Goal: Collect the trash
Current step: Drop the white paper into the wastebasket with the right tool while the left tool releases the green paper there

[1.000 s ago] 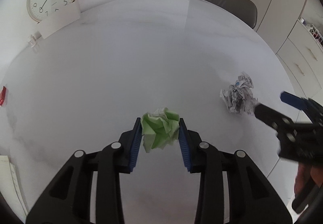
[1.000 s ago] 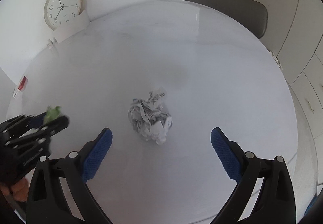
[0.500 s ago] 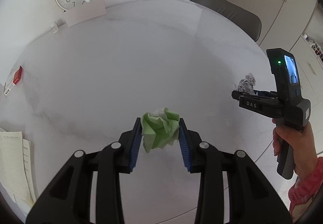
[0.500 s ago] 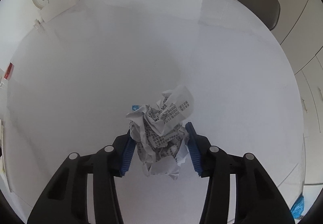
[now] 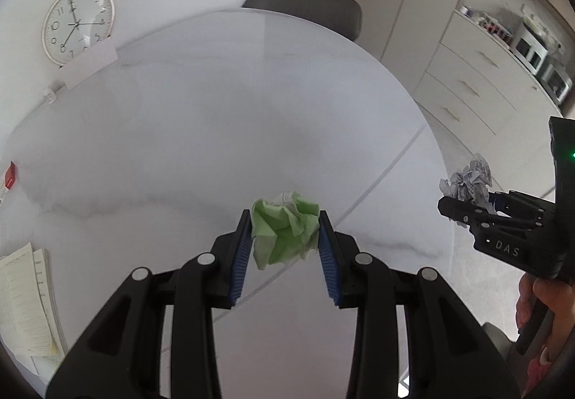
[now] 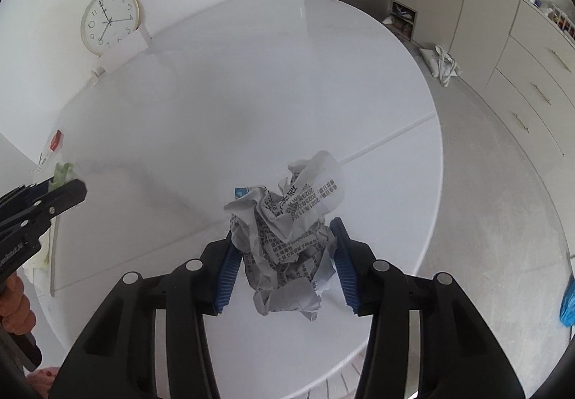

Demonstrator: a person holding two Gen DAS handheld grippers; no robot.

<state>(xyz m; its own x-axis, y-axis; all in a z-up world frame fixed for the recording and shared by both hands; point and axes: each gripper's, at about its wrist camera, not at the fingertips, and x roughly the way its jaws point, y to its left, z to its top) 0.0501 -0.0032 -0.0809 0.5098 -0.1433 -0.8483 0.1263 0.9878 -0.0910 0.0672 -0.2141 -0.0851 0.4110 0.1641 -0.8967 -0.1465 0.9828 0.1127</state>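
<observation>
Both tongs are loaded: the left gripper has its blue pads squeezed nearly together on a green paper wad, and the right gripper is clamped about half open on a bigger printed paper ball. Both wads hang clear above the round white table, the printed one near its right edge. They look featherlight and squishy, so crushing won't hurt; I'd pinch across the fat middle, since loose flaps could tear or slip

right gripper: "das" on its side | wall clock: numerals 1–12 | crumpled printed paper: small print with "2021", rest illegible
</observation>
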